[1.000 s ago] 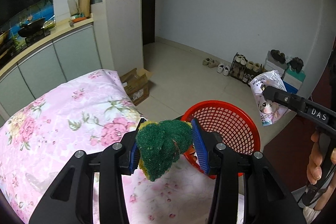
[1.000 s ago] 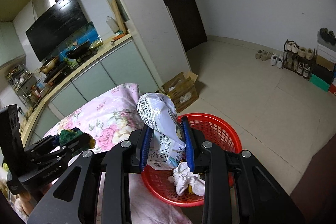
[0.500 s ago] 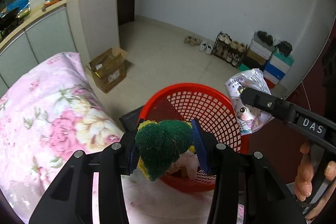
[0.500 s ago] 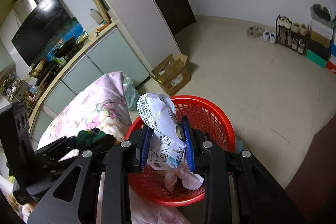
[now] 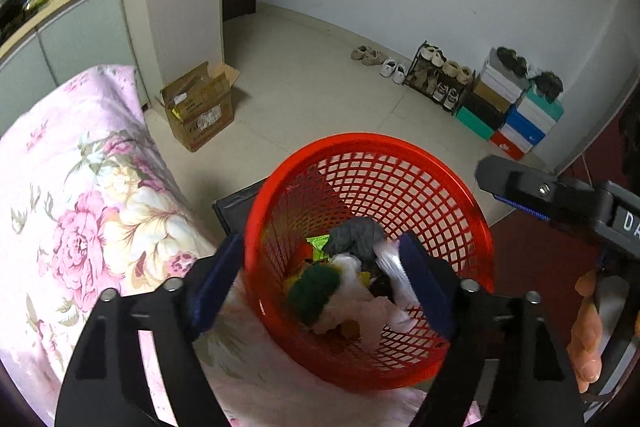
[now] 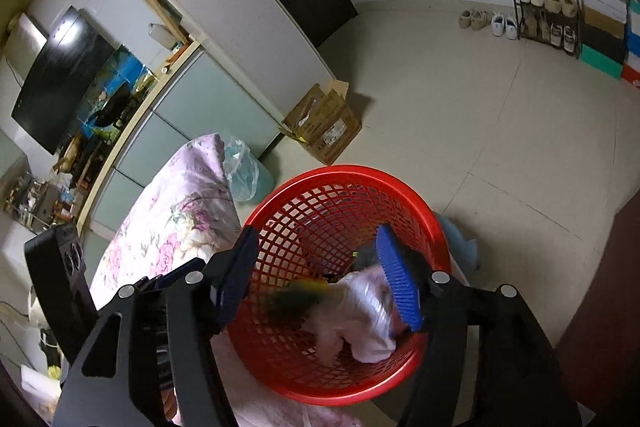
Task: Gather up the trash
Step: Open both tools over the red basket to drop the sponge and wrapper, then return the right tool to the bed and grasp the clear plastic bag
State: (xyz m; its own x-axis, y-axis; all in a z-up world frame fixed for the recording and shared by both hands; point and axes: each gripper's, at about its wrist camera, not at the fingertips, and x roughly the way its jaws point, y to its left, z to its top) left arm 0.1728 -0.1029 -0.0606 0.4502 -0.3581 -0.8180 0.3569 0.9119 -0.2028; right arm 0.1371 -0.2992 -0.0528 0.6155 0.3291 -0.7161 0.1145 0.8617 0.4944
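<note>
A red mesh basket (image 5: 368, 141) stands beside the floral-covered surface. My left gripper (image 5: 320, 283) hovers over it, its jaws opening, with nothing between them. Below it the green and yellow sponge (image 5: 314, 293) lies in the basket on crumpled white tissue (image 5: 360, 303) and a grey wad (image 5: 354, 237). My right gripper (image 6: 318, 279) is also above the basket (image 6: 352, 173), its jaws opening and holding nothing. The white printed packet (image 6: 372, 303) is a blur inside the basket just under it, next to the blurred sponge (image 6: 296, 297).
A pink floral cloth (image 5: 80, 187) covers the surface to the left. On the tiled floor are an open cardboard box (image 5: 198, 107), a shoe rack (image 5: 440, 79), stacked shoe boxes (image 5: 516, 115) and a blue plastic bag (image 6: 244, 171). A hand (image 5: 586, 327) grips the right tool.
Both grippers came down over the basket and opened. The left one let go of the sponge and the right one the packet; both now lie in the basket.
</note>
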